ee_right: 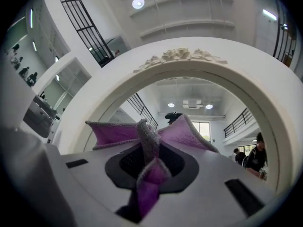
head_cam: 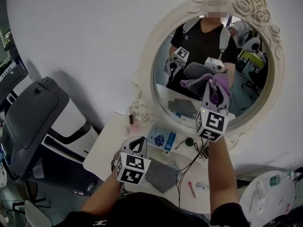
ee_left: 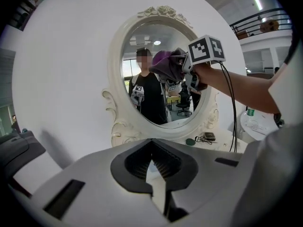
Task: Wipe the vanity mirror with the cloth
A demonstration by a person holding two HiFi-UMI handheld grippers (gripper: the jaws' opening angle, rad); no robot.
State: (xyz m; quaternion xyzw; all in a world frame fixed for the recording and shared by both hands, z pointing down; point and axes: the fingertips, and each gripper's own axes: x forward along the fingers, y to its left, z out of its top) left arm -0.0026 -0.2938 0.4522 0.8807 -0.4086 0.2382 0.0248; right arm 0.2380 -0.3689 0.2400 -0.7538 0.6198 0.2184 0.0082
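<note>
An oval vanity mirror (head_cam: 265, 84) in an ornate cream frame (ee_left: 113, 103) stands on the white table. My right gripper (head_cam: 214, 98) is raised in front of the glass, shut on a purple and grey cloth (head_cam: 218, 88) that it holds against or just off the mirror; which one is unclear. The cloth (ee_right: 150, 148) spreads between the jaws close to the mirror frame (ee_right: 180, 60). My left gripper (head_cam: 138, 144) hangs low over the table with its jaws closed and nothing between them (ee_left: 156, 181). The cloth (ee_left: 166, 64) and right gripper show against the glass in the left gripper view.
On the white table (head_cam: 106, 143) lie a blue packet (head_cam: 161, 138), a grey pad (head_cam: 161, 175), a green round lid (head_cam: 189, 141), cables and a red pen (head_cam: 191, 189). A dark treadmill (head_cam: 33, 112) stands left. A small round table (head_cam: 272, 197) with bottles sits lower right.
</note>
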